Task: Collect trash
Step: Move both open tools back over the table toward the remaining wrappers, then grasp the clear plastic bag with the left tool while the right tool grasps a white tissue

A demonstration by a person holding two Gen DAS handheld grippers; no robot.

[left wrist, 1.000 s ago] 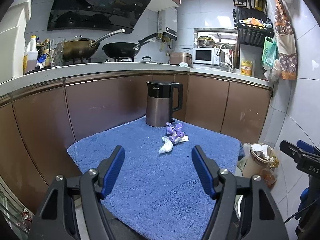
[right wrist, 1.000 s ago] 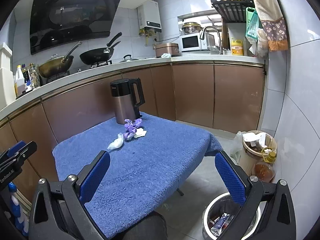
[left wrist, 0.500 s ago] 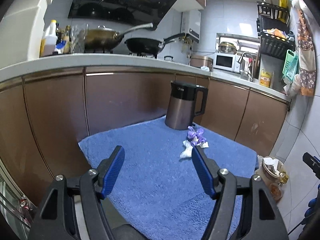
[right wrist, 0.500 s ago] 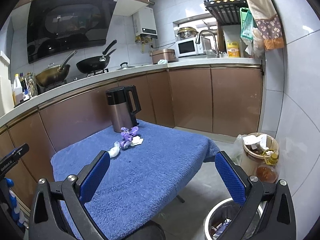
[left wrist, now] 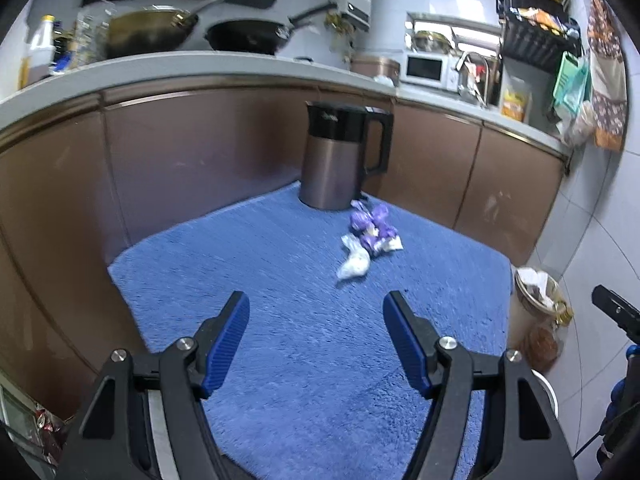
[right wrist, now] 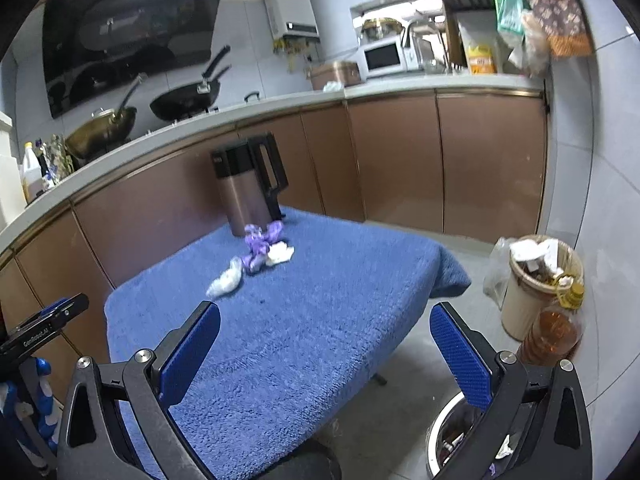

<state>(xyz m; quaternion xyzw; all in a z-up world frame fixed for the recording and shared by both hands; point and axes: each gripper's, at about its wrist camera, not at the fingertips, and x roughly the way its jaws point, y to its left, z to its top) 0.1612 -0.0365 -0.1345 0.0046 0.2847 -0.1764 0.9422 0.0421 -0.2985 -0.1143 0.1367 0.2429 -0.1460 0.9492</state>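
Note:
Trash lies on the blue-towelled table: a crumpled clear-white wrapper, purple wrappers and a white paper scrap, all near a steel kettle. The same pile shows in the right wrist view: wrapper, purple wrappers, scrap. My left gripper is open and empty, short of the wrapper. My right gripper is open and empty over the table's right edge. A round steel bin with trash sits on the floor below it.
A full beige wastebasket and an amber bottle stand on the floor at right. Brown kitchen cabinets wrap behind the table. The kettle stands at the table's far edge. The other gripper's tip shows at far right.
Both grippers have tilted downward and moved closer to the table; the trash pile now looks larger. The jaws stay open and nothing has been picked up.

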